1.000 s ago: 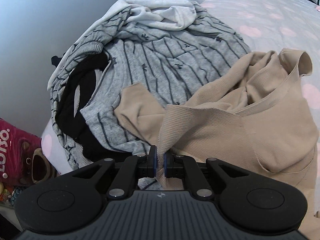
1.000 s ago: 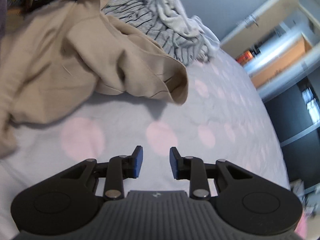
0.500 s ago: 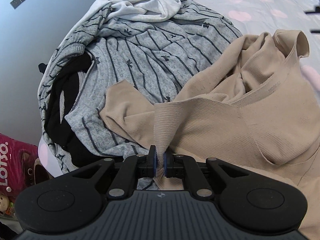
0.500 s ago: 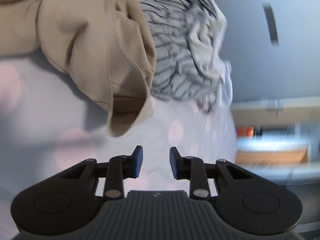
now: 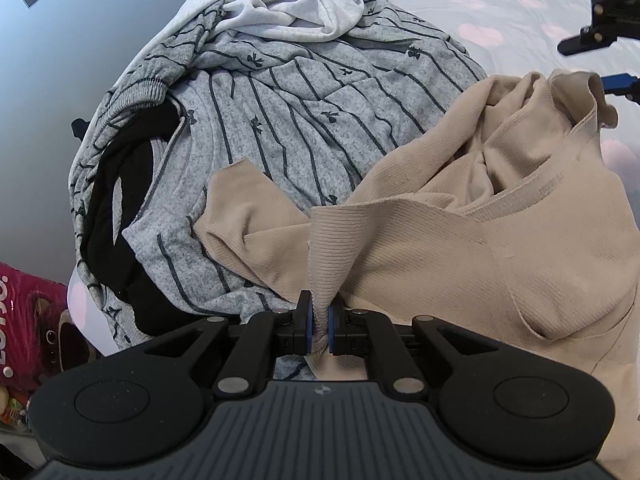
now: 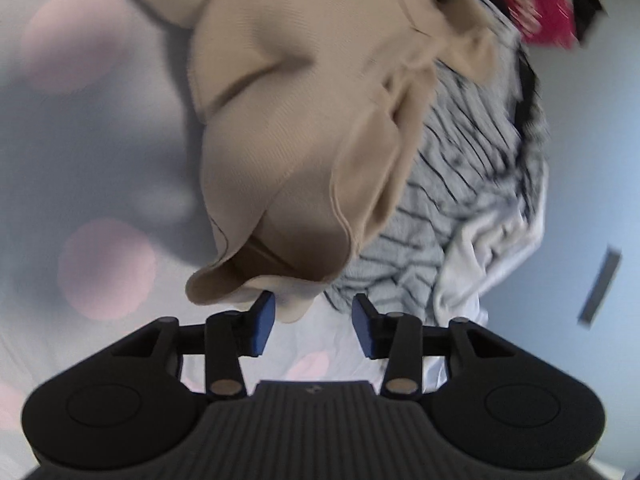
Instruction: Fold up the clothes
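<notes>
Lying crumpled on the bed, the beige ribbed top [image 5: 500,248] spreads over the near edge of a heap of other clothes. A thin line of print runs along its neckband, too small to read. One pinched fold of its hem is clamped tight between the blue pads of the left gripper [image 5: 319,326], right at the bottom of the left wrist view, and the cloth fans up and away from there.

At the top's far end, an open cuff or hem flops toward the right gripper [image 6: 313,326]. Its jaws stand well apart and have just been opening wider; a drooping tip of the beige cloth hangs just beside the left-hand pad, but the picture is blurred, so I would say only that the pads do not seem to press on it. In the left wrist view the same gripper's fingers [image 5: 618,84] show at the upper right edge, by the top's raised corner.

Behind the beige top lies a grey striped garment [image 5: 304,120] with small bow prints, a white garment [image 5: 296,12] bunched on it, and a black garment [image 5: 120,208] tucked at its left side. The bedsheet [image 5: 500,8] is pale with pink spots. At the lower left sits a pink bag [image 5: 24,320] with a bear picture and the letters "LOTSO", partly cut off.
</notes>
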A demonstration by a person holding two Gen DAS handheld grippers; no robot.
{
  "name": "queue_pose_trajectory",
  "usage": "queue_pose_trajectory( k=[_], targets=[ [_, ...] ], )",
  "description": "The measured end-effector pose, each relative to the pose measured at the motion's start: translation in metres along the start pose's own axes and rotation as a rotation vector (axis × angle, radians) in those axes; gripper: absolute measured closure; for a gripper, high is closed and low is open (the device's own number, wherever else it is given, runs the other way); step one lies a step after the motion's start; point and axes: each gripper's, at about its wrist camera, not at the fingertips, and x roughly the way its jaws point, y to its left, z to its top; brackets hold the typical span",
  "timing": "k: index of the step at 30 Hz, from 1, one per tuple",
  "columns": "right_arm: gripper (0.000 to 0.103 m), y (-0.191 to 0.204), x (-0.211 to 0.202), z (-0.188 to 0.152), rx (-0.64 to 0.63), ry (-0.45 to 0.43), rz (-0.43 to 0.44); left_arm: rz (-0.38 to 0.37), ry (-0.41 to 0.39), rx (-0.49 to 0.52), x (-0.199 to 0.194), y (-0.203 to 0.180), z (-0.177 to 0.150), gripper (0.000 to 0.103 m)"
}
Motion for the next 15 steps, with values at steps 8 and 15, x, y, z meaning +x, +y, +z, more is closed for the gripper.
queue_pose_trajectory(
  k=[8, 15],
  targets=[
    [0.076, 0.007, 0.004, 0.013, -0.169, -0.045, 0.084, -0.004, -0.004, 0.001, -0.001, 0.000, -0.001, 0.098],
    [0.095, 0.002, -0.006, 0.019, -0.103, 0.026, 0.147, 0.002, -0.007, 0.013, -0.006, -0.001, -0.001, 0.098]
  ],
)
